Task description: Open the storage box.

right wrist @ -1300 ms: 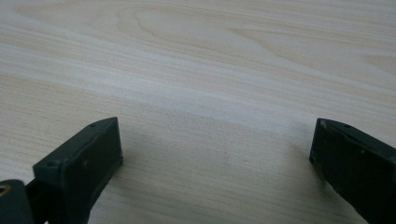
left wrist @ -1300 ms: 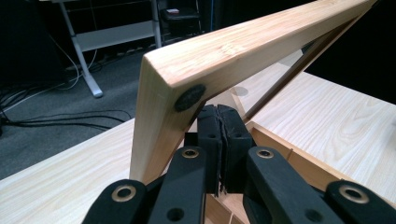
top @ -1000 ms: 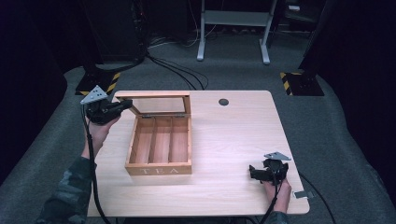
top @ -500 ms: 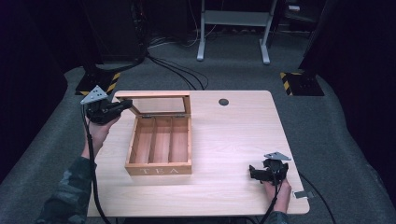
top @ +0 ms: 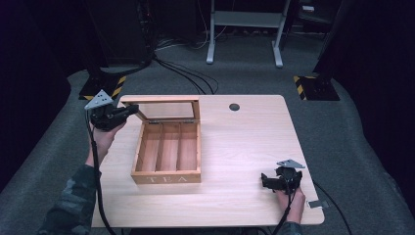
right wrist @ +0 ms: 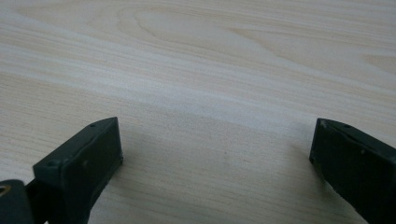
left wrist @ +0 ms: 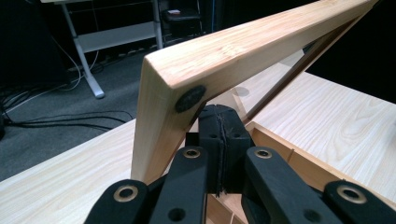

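Jaws of left gripper point(top: 128, 111) closed, tips at lid point(top: 166, 106) corner of one tea box point(top: 166, 152) in high view; three compartments; front read "TEA". Right gripper point(top: 264, 181) stood open, well apart, on table point(top: 244, 142).
Left gripper view: pads point(left wrist: 219, 140) met just below lid point(left wrist: 224, 60) frame corner, nothing between them.
Right gripper view: jaws wide over bare table point(right wrist: 210, 70).

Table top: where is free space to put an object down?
The widest bare patch of the table lies right of the tea box, up to the right tongs. A bare strip runs along the near edge in front of the box. It is crowded at the left, where the left tongs meet the raised lid.
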`<state>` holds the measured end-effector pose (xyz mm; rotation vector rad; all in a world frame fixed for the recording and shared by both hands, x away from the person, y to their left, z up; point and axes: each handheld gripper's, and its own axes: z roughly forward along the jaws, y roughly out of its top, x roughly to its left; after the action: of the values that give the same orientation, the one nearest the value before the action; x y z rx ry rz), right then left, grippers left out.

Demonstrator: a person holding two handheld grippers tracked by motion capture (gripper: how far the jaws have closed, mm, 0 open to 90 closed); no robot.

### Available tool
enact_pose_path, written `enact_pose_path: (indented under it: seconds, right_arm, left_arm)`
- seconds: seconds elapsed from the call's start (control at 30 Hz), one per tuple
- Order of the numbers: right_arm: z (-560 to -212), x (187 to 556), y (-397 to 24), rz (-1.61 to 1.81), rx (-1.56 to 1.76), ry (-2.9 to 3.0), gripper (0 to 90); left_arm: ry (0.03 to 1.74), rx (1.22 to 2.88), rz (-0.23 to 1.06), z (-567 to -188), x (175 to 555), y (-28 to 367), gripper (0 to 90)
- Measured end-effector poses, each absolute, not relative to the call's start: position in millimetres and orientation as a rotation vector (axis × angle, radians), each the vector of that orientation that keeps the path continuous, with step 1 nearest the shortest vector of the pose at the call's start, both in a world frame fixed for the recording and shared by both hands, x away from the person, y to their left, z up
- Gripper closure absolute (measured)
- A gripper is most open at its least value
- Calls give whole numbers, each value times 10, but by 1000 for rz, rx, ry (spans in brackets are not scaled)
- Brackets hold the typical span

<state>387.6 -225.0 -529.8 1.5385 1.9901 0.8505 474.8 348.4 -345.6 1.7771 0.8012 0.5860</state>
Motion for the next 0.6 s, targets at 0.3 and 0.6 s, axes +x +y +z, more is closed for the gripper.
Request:
enact_pose_path:
  seconds: [0.3,0.6]
  right_arm:
    - [-5298,3876,-2250,851,1540,1990,19]
    - [-5299,3878,-2250,852,1537,1988,19]
  left_arm:
    - [801,1782,582,-3455,4746,3483,892]
    - [800,1782,583,-3461,4745,3483,892]
